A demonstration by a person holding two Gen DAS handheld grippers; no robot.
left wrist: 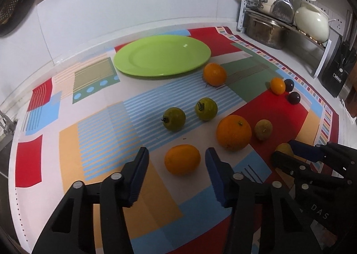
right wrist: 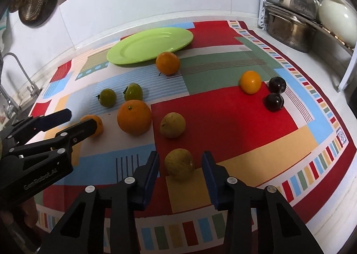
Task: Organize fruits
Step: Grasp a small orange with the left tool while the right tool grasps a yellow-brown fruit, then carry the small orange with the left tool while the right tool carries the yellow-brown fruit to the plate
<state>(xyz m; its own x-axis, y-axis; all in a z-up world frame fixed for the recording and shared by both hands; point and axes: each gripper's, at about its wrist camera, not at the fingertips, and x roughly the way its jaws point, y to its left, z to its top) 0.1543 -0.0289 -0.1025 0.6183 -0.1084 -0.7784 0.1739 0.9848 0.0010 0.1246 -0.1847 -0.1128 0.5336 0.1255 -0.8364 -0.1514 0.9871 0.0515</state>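
Light: dim, soft, even | Glare: small highlight on green plate | Shadows: faint under fruit | Distortion: strong fisheye bending, dark vignette at 3 and 9 o'clock

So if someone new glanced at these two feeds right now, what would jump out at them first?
Probably the empty lime-green round plate at the back of the loud patchwork tablecloth, with loose fruit scattered in front of it. Next, each open gripper frames a fruit: the left gripper brackets a small orange citrus, the right gripper a yellowish-brown round fruit. Two dark purple plums sit together at the right.
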